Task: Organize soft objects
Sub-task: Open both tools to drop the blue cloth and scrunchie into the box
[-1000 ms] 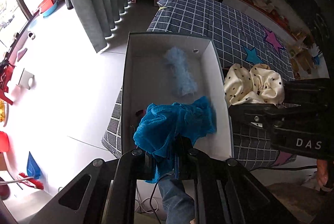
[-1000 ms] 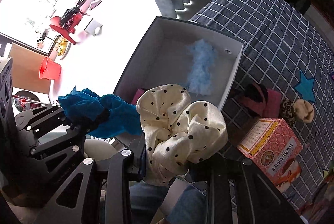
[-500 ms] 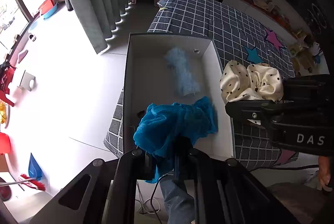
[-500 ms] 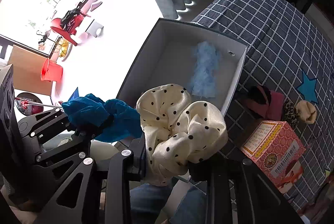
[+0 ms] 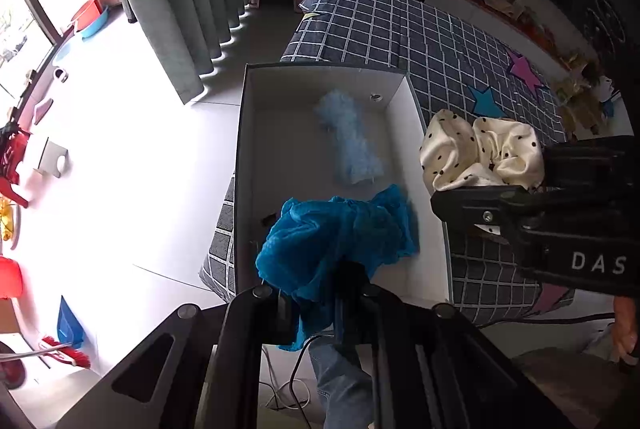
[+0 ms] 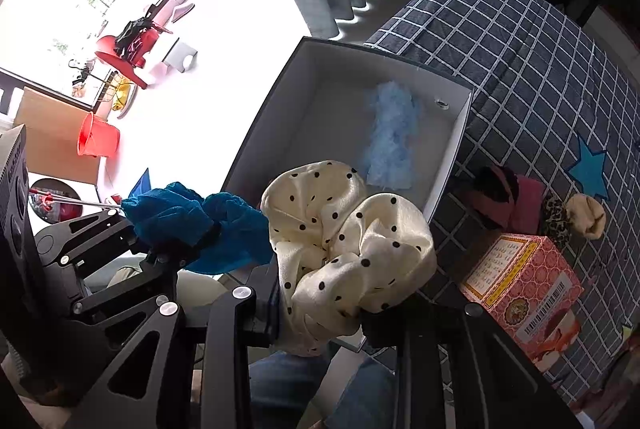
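Both held above the open white box point(image 5: 430, 157): left gripper point(image 5: 320, 303) clamped on the blue scrunchie point(image 5: 336, 233), right gripper point(image 6: 320, 321) clamped on the cream polka-dot scrunchie point(image 6: 348, 241) nearer the right wall, likely to land outside on the checked blanket point(image 5: 420, 41) if released here.

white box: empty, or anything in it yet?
Not empty. A pale blue fluffy piece lies on the floor of the white box. The blue scrunchie and the polka-dot scrunchie sit in the grippers, not in it.
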`<state>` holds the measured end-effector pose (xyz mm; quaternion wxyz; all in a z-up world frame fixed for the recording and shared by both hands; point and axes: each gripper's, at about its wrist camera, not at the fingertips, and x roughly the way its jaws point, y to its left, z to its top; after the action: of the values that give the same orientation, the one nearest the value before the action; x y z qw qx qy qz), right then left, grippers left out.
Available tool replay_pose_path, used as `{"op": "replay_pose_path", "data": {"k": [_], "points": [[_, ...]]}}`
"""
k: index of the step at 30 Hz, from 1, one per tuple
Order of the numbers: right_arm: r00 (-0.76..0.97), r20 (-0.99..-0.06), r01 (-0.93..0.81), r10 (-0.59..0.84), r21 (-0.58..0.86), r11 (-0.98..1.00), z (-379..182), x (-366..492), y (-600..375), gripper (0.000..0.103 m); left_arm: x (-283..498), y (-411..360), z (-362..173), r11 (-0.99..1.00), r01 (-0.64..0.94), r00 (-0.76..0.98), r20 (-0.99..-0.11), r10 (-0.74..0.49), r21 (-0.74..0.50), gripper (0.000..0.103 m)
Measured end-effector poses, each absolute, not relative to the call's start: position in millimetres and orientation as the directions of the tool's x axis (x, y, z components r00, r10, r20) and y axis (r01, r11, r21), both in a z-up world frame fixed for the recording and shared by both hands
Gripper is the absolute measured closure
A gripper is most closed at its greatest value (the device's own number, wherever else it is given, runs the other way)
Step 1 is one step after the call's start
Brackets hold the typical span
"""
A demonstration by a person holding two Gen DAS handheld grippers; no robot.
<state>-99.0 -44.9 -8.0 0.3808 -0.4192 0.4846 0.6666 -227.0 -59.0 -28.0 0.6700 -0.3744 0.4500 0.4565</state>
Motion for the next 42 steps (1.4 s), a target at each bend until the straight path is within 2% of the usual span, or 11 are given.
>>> {"op": "replay_pose_path", "data": {"k": [18, 42], "points": [[-0.368, -0.924, -0.914, 0.101, 0.340, -0.221, -10.5, -99.7, -32.3, 0.072, -230.5, -50.0, -28.7, 0.279, -0.956, 0.171, -0.943, 0.287, -0.088, 0.090], [-0.352, -0.936, -0.923, 0.035, 0.340, -0.183, -39.7, -107.2, -0.5, 0.072, -218.2, -35.8, -62.4, 0.261, -0.964, 0.113, -0.972, 0.204, -0.058, 0.089]]}}
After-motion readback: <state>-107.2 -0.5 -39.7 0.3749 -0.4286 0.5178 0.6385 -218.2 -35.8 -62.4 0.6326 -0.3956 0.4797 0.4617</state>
